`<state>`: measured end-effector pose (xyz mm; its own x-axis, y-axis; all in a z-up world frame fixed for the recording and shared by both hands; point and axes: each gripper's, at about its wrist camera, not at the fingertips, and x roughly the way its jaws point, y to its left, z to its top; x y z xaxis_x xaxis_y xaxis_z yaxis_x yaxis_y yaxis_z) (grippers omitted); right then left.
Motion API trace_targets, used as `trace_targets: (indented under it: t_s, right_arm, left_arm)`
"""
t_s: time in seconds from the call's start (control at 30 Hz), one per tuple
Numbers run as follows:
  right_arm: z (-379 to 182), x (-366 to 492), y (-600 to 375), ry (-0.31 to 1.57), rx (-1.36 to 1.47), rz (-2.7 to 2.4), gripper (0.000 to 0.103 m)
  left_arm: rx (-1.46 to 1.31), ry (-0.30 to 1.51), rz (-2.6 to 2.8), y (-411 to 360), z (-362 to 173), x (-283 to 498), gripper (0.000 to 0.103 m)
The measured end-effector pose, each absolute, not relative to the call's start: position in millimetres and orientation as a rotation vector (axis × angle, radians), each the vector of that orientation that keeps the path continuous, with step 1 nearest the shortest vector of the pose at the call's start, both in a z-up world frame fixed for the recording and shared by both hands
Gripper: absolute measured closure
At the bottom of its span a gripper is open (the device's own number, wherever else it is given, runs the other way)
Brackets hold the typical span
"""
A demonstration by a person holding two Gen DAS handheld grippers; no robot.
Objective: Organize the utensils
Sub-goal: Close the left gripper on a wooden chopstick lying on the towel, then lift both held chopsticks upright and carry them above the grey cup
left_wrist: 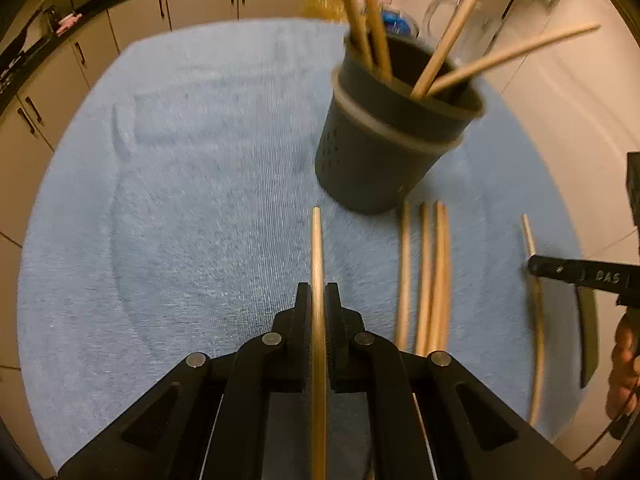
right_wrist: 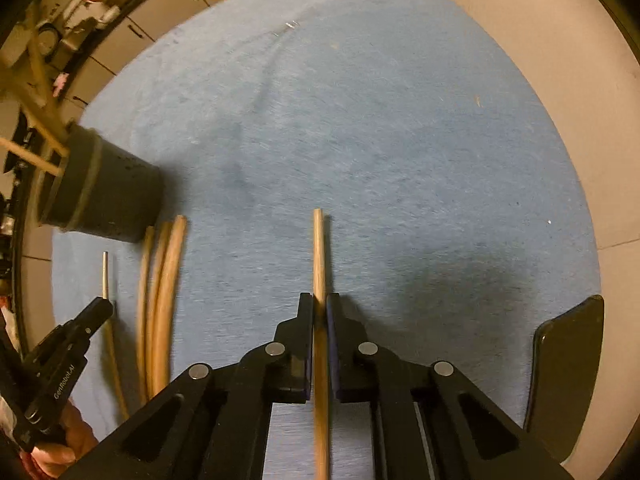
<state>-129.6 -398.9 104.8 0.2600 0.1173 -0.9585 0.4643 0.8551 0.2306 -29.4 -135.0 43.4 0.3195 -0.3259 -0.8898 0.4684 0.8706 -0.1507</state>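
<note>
I can't make out the room well: cabinets (left_wrist: 200,0) curve along the top edge, and the clutter above them is blurred. A blue towel (left_wrist: 180,200) covers the table (right_wrist: 520,20), whose pale edge shows at the right. The dark utensil holder (left_wrist: 384,136) stands on the towel with several chopsticks (left_wrist: 452,44) in it, their upper ends cut off. Loose chopsticks (left_wrist: 428,276) lie just beside its base, motion-blurred. A black flat object (right_wrist: 568,368) at the right I can't identify. My left hand-held gripper (left_wrist: 319,300) is pinched on one chopstick (left_wrist: 317,240); my right hand-held gripper (right_wrist: 319,308) is pinched on another chopstick (right_wrist: 319,252).
</note>
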Motion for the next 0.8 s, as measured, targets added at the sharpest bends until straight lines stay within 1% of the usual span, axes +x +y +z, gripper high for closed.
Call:
trace_targets:
  t_s: [0.07, 0.27, 0.5, 0.8]
  right_arm:
    - [110.6, -129.7, -394.6, 1.269, 0.525, -0.228, 0.096]
    - [159.1, -147.2, -374.0, 1.096, 0.472, -0.151, 0.096]
    - [200.8, -148.9, -340.5, 0.923, 0.403, -0.114, 0.096]
    - [227.0, -153.1, -316.3, 0.841, 0.369, -0.115, 0.096]
  left_arm:
    - [0.106, 1.079, -0.537, -128.1, 58.7, -34.2, 0.097]
    - [0.031, 0.945, -0.544, -107.3, 103.7, -44.8, 0.097]
    - [-0.013, 0.867, -0.542, -81.2, 134.8, -45.9, 0.097]
    - [-0.012, 0.816, -0.559, -68.3, 157.9, -59.1, 0.097]
